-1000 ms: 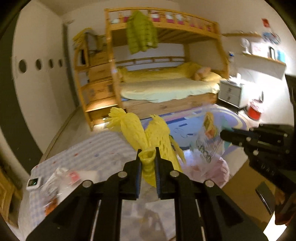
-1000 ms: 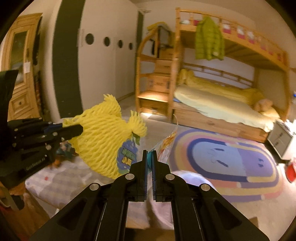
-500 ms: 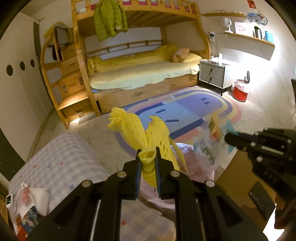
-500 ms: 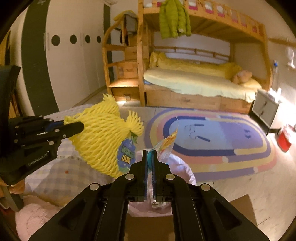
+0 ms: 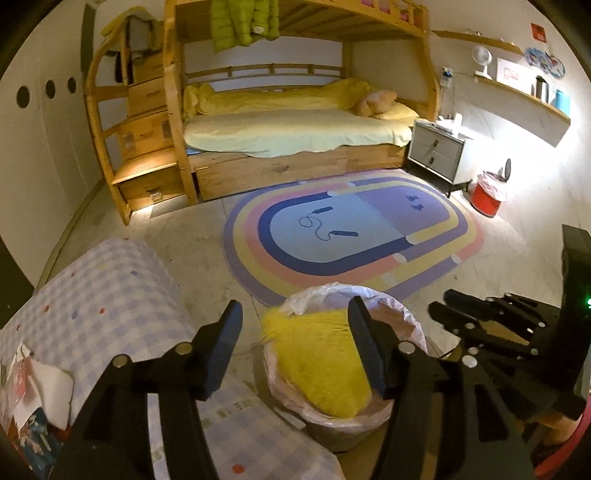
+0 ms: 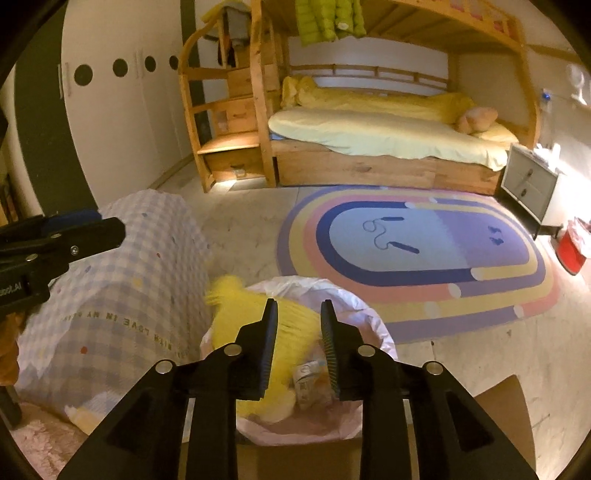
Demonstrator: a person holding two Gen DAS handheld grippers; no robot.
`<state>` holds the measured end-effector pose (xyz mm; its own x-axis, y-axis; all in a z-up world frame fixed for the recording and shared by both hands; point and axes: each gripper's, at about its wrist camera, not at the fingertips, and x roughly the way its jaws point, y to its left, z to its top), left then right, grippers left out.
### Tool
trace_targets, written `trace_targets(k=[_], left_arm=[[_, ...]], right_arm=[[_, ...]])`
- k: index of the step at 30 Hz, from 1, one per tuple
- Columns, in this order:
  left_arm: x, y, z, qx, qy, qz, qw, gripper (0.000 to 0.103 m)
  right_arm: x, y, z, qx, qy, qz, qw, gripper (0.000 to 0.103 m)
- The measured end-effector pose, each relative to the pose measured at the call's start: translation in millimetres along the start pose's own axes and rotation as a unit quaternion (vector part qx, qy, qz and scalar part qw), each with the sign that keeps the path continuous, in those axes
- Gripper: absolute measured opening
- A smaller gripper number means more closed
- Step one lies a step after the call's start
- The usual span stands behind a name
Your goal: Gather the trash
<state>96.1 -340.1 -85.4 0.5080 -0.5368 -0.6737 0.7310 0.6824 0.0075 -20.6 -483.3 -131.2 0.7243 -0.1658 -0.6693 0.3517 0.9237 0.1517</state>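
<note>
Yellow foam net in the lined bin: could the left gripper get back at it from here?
Probably yes: the yellow foam net lies atop the bin, directly below the left gripper, whose jaws are opening with nothing between.

Wooden bunk bed [image 5: 295, 133] w/ green jacket [image 5: 243, 22], oval rainbow rug [image 5: 347, 236], nightstand [image 5: 437, 153], prob. red bucket [image 5: 487, 197].

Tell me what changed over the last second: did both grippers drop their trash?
Yes. The left gripper, jaws opening, let go of the yellow foam net, which now lies in the lined bin. The right gripper, also opening, released the clear wrapper into the same bin. Both grippers moved down over it. Bed, rug and checked tablecloth are unchanged.
</note>
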Motion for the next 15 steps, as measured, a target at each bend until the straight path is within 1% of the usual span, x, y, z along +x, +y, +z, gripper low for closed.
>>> trace_targets(k=[5, 9, 12, 15], left_arm=[[-35.3, 12.7, -11.1, -0.016, -0.017, 0.018, 0.9996, 0.058], [-69.0, 27.6, -28.4, -0.032, -0.028, 0.034, 0.9985, 0.059], [-92.7, 39.0, -45.5, -0.043, -0.033, 0.042, 0.9976, 0.060], [-116.4, 52.0, -64.1, -0.050, -0.034, 0.061, 0.9963, 0.060]], right_arm=[[-29.3, 5.1, 2.0, 0.008, -0.007, 0.011, 1.000, 0.026], [-61.5, 24.8, 0.9, 0.003, -0.015, 0.024, 1.000, 0.026], [-75.3, 39.1, -0.3, -0.001, -0.016, 0.036, 0.999, 0.026], [-90.0, 62.7, -2.6, -0.013, -0.016, 0.060, 0.998, 0.026]])
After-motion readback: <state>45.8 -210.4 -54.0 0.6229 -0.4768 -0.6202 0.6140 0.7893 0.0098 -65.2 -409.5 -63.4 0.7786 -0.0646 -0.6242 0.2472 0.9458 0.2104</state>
